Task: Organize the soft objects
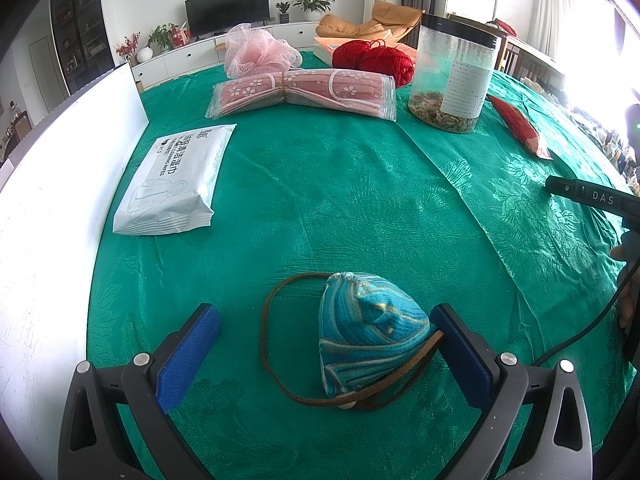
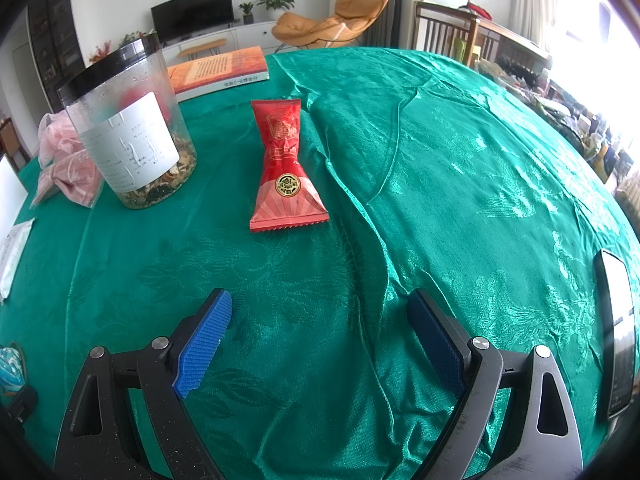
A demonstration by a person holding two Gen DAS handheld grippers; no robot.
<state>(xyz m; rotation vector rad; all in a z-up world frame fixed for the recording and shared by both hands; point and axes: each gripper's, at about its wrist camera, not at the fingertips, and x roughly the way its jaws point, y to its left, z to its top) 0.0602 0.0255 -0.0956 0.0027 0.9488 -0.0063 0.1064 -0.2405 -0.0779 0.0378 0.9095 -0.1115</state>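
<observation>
A turquoise fabric pouch with a brown cord lies on the green tablecloth between the fingers of my left gripper, which is open; the pouch sits close to the right finger. Farther off lie a white wipes pack, a bundle of pink floral masks, a pink mesh sponge and red yarn. My right gripper is open above bare cloth. A red snack packet lies ahead of it.
A clear jar with a black lid stands mid-table. An orange book lies at the back. A white board runs along the left edge. A phone lies at the right. The cloth has raised folds.
</observation>
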